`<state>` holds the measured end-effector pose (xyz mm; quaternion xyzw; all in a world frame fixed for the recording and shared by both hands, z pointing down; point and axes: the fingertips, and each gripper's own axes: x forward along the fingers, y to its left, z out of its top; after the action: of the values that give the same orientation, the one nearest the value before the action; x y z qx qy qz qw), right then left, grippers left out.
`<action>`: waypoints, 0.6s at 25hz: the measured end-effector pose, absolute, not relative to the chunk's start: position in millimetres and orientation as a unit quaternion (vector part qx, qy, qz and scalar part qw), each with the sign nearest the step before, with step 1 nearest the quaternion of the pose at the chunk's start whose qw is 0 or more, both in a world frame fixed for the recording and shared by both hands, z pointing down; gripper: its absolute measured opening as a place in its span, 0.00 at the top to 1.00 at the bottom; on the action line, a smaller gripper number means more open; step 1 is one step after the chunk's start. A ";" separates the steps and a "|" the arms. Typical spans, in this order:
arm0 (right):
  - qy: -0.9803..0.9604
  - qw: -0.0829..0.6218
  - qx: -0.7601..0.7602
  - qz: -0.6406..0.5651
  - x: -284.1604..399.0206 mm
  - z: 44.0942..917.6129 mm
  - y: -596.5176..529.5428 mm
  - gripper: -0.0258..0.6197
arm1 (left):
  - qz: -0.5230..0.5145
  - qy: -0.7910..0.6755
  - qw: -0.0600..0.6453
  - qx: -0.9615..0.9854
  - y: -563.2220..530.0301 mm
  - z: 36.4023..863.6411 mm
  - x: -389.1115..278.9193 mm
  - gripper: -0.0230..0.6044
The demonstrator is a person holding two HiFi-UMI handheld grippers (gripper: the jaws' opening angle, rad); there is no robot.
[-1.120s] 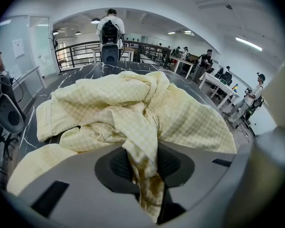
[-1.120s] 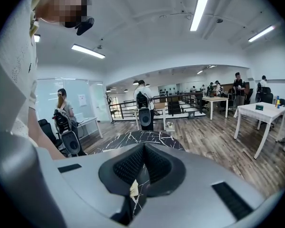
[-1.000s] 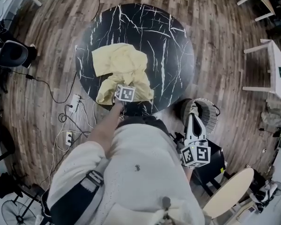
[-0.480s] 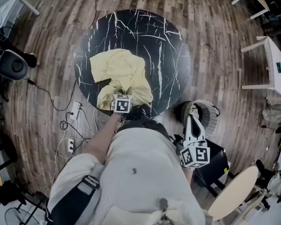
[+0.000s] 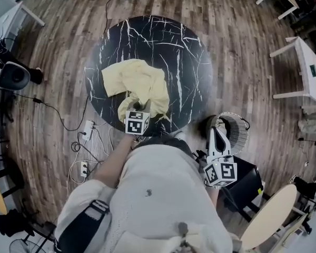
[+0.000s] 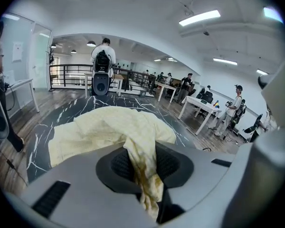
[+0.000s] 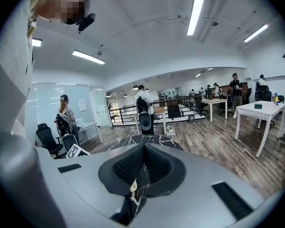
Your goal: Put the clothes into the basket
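The left gripper has its jaws pinched nearly together on a gathered fold of the pale yellow garment, which hangs between its ribbed black pads. The rest of the soft, crumpled cloth spreads ahead of this gripper on the round, white-veined black table, its long axis running away and leftward. The right gripper, jaws together and empty, sits just behind the round basket.
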<state>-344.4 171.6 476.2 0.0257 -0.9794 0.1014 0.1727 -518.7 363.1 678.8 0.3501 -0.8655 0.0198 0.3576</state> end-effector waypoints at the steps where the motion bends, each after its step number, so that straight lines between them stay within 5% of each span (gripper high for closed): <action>1: -0.980 0.172 0.026 0.101 -342.6 476.1 171.2 0.95 | 0.018 -0.867 0.349 0.354 361.6 671.4 -518.6 0.81; 15: -0.983 0.142 0.035 0.112 -317.1 460.6 165.8 0.95 | -0.020 -0.876 0.230 0.423 329.0 555.3 -496.7 0.81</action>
<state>-317.1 165.8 460.6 0.0352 -0.9828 0.1119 0.1424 -496.7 329.0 555.3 0.4228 -0.8763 -0.0202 0.2302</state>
